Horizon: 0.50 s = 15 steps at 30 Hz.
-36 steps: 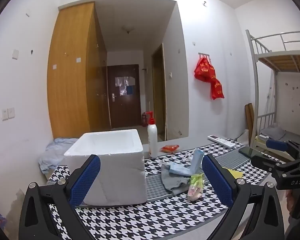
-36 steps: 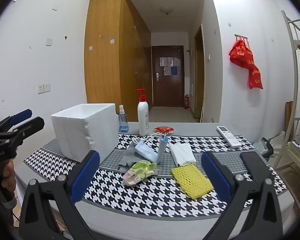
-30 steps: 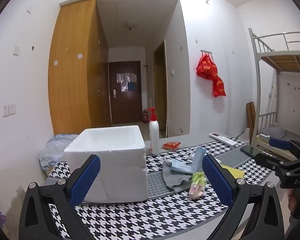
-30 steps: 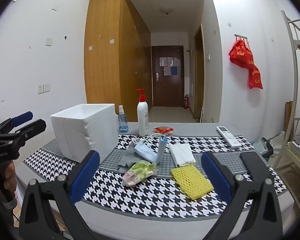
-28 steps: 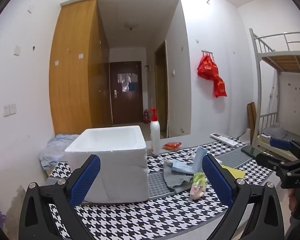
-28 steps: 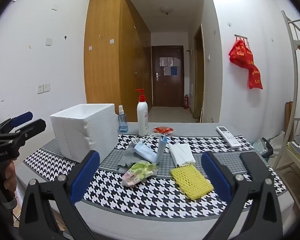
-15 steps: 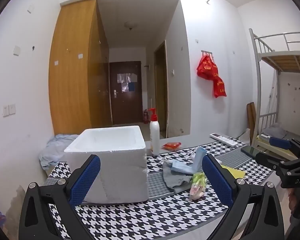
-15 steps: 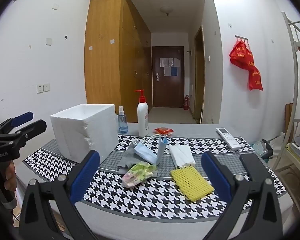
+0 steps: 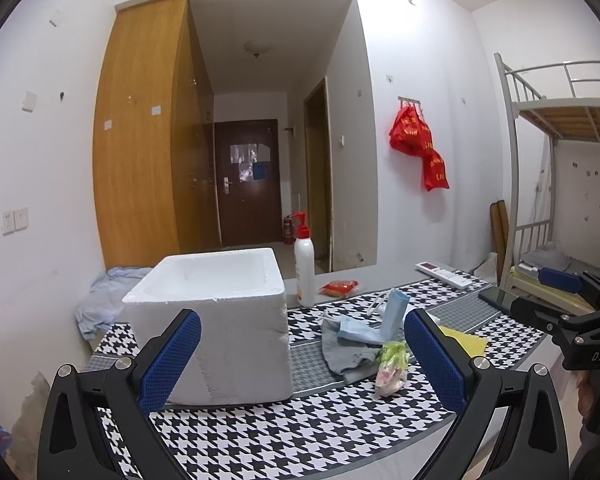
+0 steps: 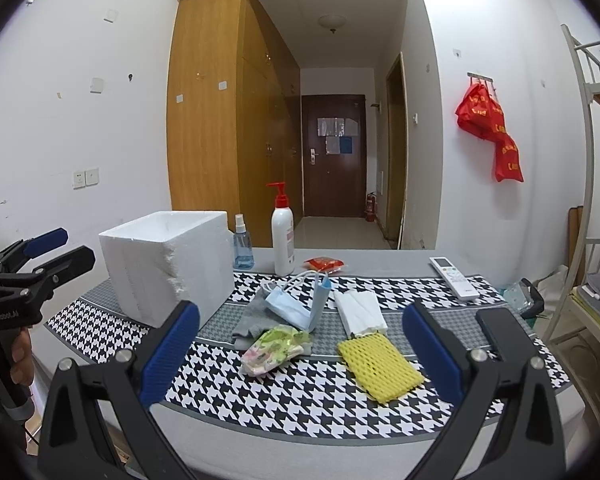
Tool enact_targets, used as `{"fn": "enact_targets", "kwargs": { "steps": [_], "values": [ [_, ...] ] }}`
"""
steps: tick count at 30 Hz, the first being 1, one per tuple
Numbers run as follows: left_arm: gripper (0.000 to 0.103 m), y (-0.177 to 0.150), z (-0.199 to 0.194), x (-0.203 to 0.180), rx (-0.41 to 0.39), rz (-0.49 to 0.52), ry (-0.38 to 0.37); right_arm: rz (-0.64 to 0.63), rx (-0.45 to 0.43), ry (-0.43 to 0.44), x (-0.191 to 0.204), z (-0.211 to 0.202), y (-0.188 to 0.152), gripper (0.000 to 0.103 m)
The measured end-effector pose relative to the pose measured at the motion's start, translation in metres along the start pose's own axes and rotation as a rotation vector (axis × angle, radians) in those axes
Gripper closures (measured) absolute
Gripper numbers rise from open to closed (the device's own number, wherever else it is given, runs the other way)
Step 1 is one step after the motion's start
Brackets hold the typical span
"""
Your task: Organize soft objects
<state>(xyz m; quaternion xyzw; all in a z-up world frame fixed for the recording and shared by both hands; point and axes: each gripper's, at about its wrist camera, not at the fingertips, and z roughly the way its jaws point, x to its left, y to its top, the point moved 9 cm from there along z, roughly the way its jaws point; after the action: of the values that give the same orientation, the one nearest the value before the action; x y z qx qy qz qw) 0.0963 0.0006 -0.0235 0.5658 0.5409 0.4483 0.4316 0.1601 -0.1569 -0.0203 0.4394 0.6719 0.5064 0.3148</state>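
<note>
A white foam box (image 9: pixel 216 320) (image 10: pixel 168 268) stands open-topped on the left of the houndstooth table mat (image 10: pixel 300 392). To its right lie a grey cloth (image 10: pixel 252 320), a blue face mask (image 10: pixel 296 304), a flowery green pouch (image 10: pixel 276 348), a white tissue pack (image 10: pixel 360 312) and a yellow mesh sponge (image 10: pixel 380 368). My left gripper (image 9: pixel 300 356) hovers open in front of the box, empty. My right gripper (image 10: pixel 300 344) hangs open before the soft items, holding nothing.
A pump bottle (image 10: pixel 283 244), a small spray bottle (image 10: pixel 242 248) and a red packet (image 10: pixel 324 264) stand behind the items. A remote (image 10: pixel 454 278) and a black phone (image 10: pixel 504 328) lie at the right. A bunk bed (image 9: pixel 560 200) rises on the right.
Both grippers have stayed open and nearly still; the left wrist view drifted slightly, and nothing on the table moved.
</note>
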Motion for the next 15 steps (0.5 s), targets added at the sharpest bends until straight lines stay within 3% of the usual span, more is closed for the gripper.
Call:
{"fn": "enact_targets", "kwargs": {
  "steps": [15],
  "values": [
    [0.001,0.0003,0.0033,0.0005,0.004,-0.004,-0.011,0.005,0.006,-0.004,-0.0033,0.0016,0.0,0.001]
  ]
}}
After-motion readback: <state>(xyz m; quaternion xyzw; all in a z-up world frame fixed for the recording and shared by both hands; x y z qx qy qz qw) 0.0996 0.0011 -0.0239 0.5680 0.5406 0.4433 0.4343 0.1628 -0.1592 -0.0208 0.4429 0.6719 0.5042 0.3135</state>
